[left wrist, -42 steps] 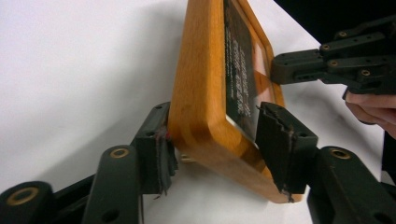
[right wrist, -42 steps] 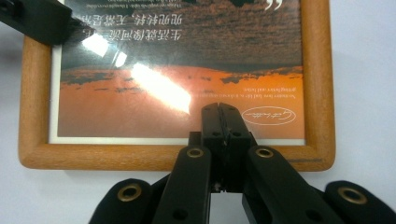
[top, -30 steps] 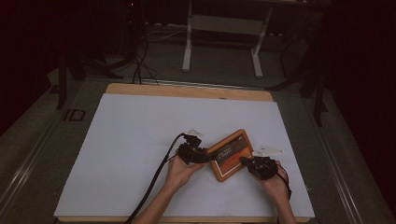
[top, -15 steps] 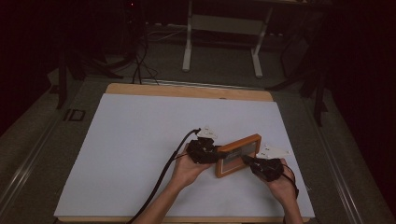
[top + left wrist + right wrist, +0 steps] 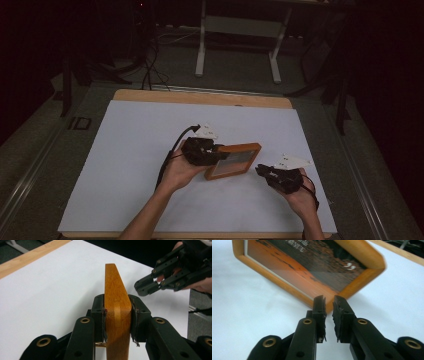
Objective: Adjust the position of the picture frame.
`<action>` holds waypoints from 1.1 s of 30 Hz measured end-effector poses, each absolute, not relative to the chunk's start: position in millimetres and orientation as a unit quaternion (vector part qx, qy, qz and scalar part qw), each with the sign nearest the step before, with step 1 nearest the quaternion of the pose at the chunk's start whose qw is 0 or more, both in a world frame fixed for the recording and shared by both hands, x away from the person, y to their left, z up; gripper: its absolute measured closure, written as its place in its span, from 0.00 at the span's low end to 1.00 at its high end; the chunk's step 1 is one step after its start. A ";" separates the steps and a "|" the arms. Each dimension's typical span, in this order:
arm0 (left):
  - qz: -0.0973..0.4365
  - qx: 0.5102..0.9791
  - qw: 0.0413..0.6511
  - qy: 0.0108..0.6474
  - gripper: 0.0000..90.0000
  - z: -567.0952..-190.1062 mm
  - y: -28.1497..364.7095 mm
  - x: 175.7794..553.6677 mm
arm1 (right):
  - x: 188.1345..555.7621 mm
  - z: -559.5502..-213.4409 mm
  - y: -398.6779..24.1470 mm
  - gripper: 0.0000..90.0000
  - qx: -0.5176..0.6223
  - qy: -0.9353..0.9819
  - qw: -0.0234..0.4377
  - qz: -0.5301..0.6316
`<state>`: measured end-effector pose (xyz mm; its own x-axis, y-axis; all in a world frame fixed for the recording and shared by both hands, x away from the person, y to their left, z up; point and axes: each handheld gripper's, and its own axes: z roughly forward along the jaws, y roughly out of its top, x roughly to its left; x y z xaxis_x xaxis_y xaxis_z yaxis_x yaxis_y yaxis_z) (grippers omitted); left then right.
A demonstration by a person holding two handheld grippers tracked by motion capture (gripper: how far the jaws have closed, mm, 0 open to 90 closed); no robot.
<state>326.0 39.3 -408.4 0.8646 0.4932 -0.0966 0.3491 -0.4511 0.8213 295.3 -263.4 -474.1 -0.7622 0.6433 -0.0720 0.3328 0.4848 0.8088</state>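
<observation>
Frame (image 5: 234,161), one wooden picture frame, stands on edge on the white sheet (image 5: 125,150) in the high view, long axis left to right, glass facing the person. The left gripper (image 5: 202,151) clamps its left end; the right gripper (image 5: 272,176) sits just beside its right end, apart from it.

Left gripper view: both jaws press the frame's (image 5: 117,312) edge, with the right gripper (image 5: 172,275) beyond.

Right gripper view: the right gripper (image 5: 328,307) has its jaws slightly apart, gripping nothing, before the tilted frame (image 5: 312,270).
</observation>
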 end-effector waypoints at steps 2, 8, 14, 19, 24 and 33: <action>0.080 0.853 0.457 0.240 0.77 -403.0 47.6 322.7 | 294.5 -471.6 -259.9 0.86 0.285 0.843 0.188 0.417; 0.067 0.870 0.442 0.210 0.77 -389.5 74.2 313.0 | 294.1 -468.9 -249.3 0.84 0.269 0.849 0.178 0.418; 0.072 0.884 0.416 0.200 0.77 -380.4 87.7 312.6 | 294.7 -462.1 -236.8 0.74 0.253 0.853 0.176 0.421; 0.073 0.897 0.396 0.183 0.77 -381.4 85.4 314.5 | 296.7 -456.5 -224.3 0.65 0.239 0.854 0.176 0.427; 0.071 0.897 0.402 0.169 0.77 -384.0 79.2 316.6 | 301.2 -450.8 -212.7 0.60 0.224 0.855 0.170 0.436; 0.082 0.904 0.400 0.126 0.77 -380.0 61.7 318.1 | 312.3 -424.4 -186.5 0.44 0.146 0.867 0.141 0.455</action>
